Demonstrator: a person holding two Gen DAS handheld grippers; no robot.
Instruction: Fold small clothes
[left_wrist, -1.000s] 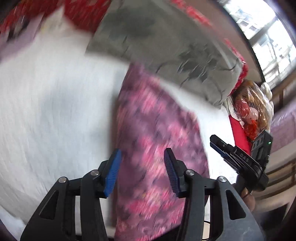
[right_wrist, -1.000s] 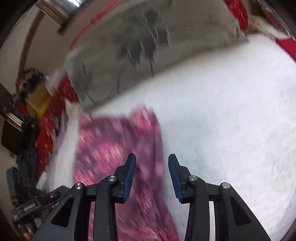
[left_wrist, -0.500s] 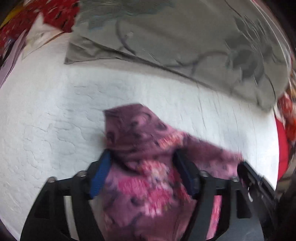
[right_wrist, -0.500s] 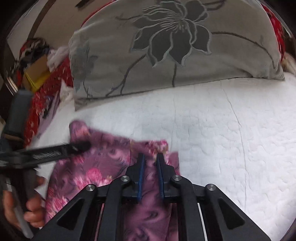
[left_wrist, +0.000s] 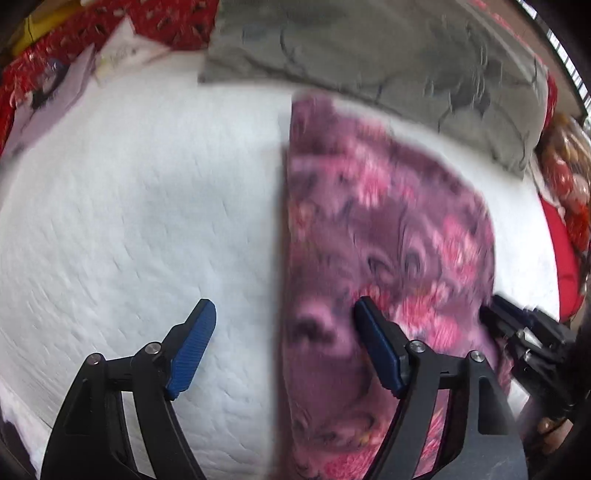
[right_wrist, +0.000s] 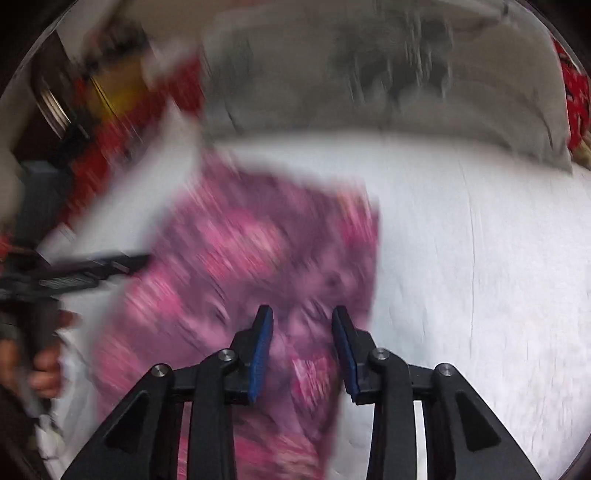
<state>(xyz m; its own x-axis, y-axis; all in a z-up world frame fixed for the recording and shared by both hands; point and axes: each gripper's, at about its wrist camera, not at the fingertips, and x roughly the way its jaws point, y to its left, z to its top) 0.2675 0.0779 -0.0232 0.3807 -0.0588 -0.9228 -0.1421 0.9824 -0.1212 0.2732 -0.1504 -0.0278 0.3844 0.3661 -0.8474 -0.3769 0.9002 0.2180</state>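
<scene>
Your left tongs (left_wrist: 284, 347) were opening wide over the garment's (left_wrist: 388, 236) edge on the bed (left_wrist: 129, 221); your right tongs (right_wrist: 302, 347) were opening, cloth between, unpressed. No writing was readable.

The small garment (left_wrist: 388, 236) is showing a purple ground patterned with pink blossoms and darker swirling lines, its print smearing into pink streaks in the right wrist view (right_wrist: 258, 258). The bed cover (left_wrist: 129, 221) is appearing plain white with a faint quilted stitch pattern. The pillow (left_wrist: 388, 55) is showing grey with a darker grey floral motif. The bedding (left_wrist: 166, 22) behind it is showing red with small light flecks. The left gripper (left_wrist: 284, 347) is displaying black arms with ribbed blue pads (left_wrist: 192, 350), and the right gripper (right_wrist: 302, 350) is displaying the same black and blue colouring
</scene>
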